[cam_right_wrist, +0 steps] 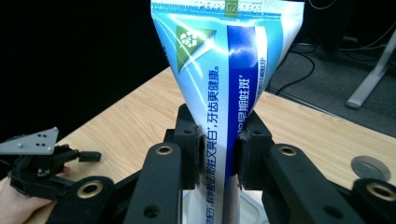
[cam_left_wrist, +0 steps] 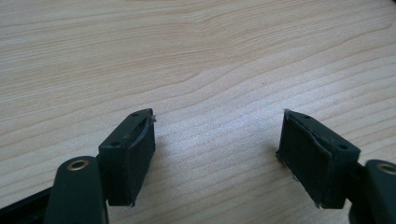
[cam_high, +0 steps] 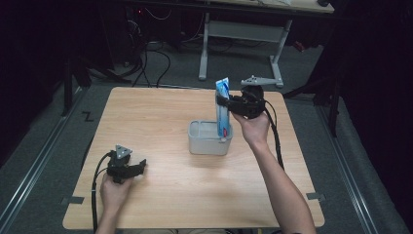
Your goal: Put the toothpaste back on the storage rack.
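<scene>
Right of centre in the high view, we see the right gripper (cam_high: 228, 103) clamped on a toothpaste tube (cam_high: 222, 108), which stands upright with its crimped end up and its lower end inside the grey tub (cam_high: 209, 145) at mid-table (cam_high: 160, 117). In the right gripper view the pads (cam_right_wrist: 195, 148) press the tube (cam_right_wrist: 224, 70) from both sides. At the lower left of the high view, the left gripper (cam_high: 138, 168) rests low over bare wood, its jaws wide apart with nothing between them. We judge this to be the placing step; next, the tube must be lowered fully into the tub before the grip is released.
</scene>
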